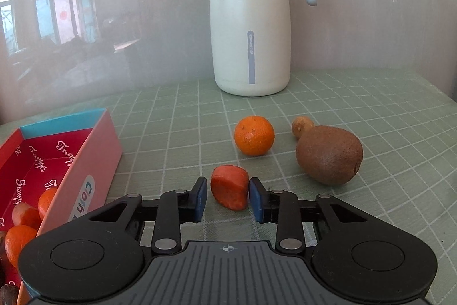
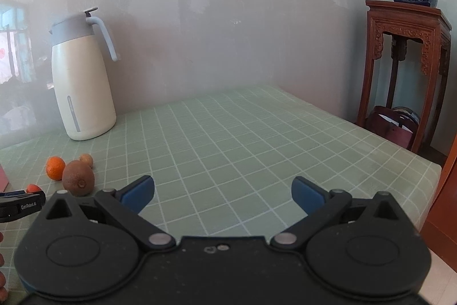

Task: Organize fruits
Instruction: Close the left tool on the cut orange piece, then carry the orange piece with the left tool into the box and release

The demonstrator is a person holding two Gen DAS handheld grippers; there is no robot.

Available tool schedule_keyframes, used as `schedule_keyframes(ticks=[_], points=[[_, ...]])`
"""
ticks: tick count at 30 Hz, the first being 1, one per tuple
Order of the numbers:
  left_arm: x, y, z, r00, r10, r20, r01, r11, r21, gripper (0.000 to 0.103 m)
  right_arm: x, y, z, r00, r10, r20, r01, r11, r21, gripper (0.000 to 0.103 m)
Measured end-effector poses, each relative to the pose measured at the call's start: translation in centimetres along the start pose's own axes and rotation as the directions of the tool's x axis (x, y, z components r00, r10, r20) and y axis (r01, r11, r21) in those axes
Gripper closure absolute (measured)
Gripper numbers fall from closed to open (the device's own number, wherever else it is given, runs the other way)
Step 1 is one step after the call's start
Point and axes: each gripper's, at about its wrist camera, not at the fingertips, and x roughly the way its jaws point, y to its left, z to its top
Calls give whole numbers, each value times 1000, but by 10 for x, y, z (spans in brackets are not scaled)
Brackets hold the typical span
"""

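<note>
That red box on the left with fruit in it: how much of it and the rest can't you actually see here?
- Box, left wrist view: cut off by the picture's edge and the left gripper; fruit count unknown.
- Small red fruit: its near underside is hidden between the blue pads closed on it.
- Small brown fruit: partly behind the kiwi; kind unclear.
- Jug: label too small to read.

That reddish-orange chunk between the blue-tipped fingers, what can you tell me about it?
The reddish-orange, blunt wedge-shaped fruit piece looks matte and slightly rough, with a flatter, paler top face. It sits on the green checked tablecloth, between the pink box and the brown kiwi. The left gripper has closed on it: one blue finger pad presses its right side, the other meets its left. The right wrist view shows only a sliver.
</note>
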Motion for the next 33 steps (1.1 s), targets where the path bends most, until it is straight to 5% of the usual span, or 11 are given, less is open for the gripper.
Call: schedule_keyframes(ticks=[19,23,33], points=[[7,-4,6,1000,16,5,-16,999,32,80,-1,0,0,1000,13,0,-13,1000,1,0],[15,4,7,999,13,-39,-14,1000,-22,78,-2,1,0,1000,17,3,-17,1000,-5,0],[4,14,1,1000,-1,2,1,998,-58,78,-3,3,0,1000,21,5,-21,1000,-13,0]])
